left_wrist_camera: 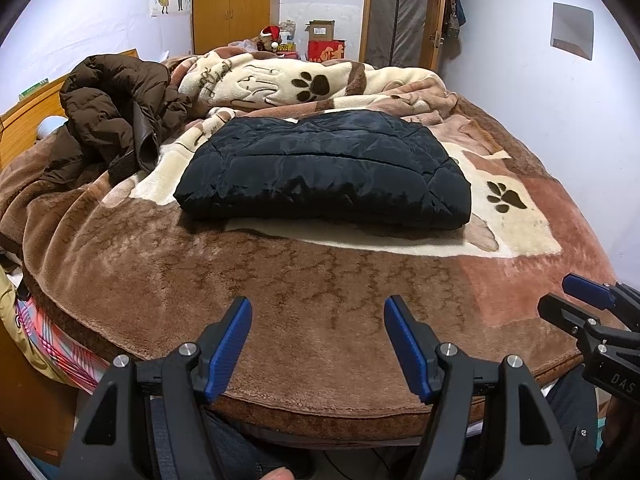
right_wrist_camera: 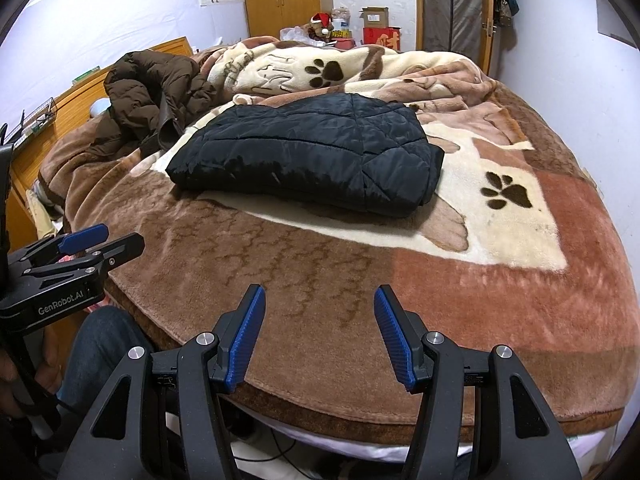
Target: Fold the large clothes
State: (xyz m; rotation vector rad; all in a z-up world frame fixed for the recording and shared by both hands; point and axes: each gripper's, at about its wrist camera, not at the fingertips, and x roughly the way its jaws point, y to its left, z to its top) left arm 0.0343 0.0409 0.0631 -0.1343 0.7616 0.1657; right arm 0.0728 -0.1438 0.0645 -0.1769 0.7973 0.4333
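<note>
A black quilted jacket (left_wrist_camera: pixel 320 168) (right_wrist_camera: pixel 304 156) lies folded into a flat rectangle on the middle of the bed. A brown puffer coat (left_wrist_camera: pixel 116 116) (right_wrist_camera: pixel 156 96) sits crumpled in a heap at the bed's far left. My left gripper (left_wrist_camera: pixel 318 312) hangs over the bed's near edge, open with nothing between its blue pads. My right gripper (right_wrist_camera: pixel 320 304) is beside it, also open and empty, well short of the black jacket. Each gripper shows at the side of the other's view: the right one (left_wrist_camera: pixel 576 300), the left one (right_wrist_camera: pixel 100 244).
A brown and cream paw-print blanket (left_wrist_camera: pixel 360 280) (right_wrist_camera: pixel 500 280) covers the bed and bunches up at the far side. A wooden headboard (left_wrist_camera: pixel 28 112) stands at the left, a wardrobe (left_wrist_camera: pixel 232 4) and door behind. Boxes and clutter (left_wrist_camera: pixel 324 44) sit beyond the bed. The person's legs (right_wrist_camera: pixel 96 352) are below the edge.
</note>
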